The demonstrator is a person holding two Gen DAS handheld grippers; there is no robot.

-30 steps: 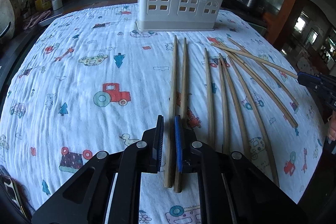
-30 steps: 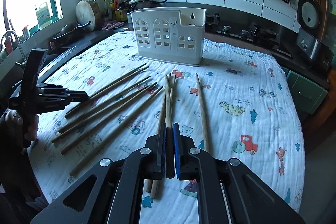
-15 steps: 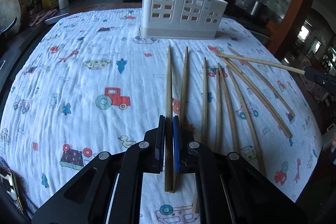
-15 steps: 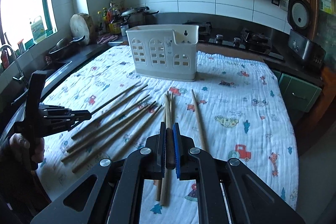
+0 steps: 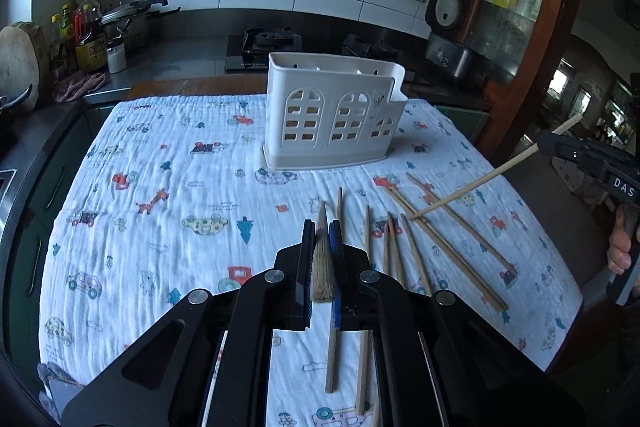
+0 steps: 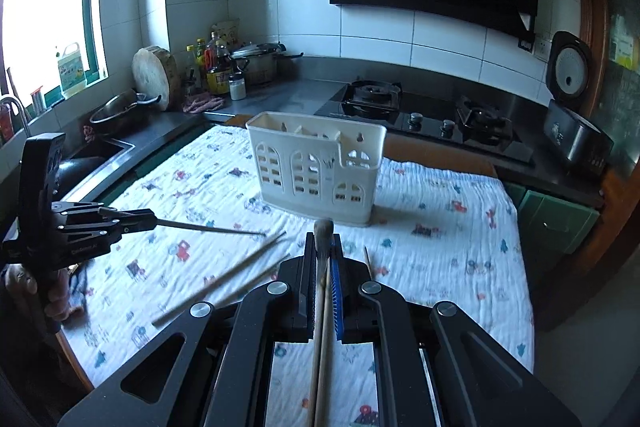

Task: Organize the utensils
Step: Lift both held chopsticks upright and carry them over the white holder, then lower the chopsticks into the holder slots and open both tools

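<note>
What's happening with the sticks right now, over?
Left gripper shut on a chopstick. Right gripper too. White holder ahead, path clear.

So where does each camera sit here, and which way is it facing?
Left wrist: rides on the left tongs, shut on a chopstick; faces the white utensil holder across the printed cloth; the right tongs and a hand show at right.
Right wrist: rides on the right tongs, shut on a chopstick; faces the holder and stove; the left tongs show at left.
Shared: holder, cloth, loose chopsticks, each other's tongs.
</note>
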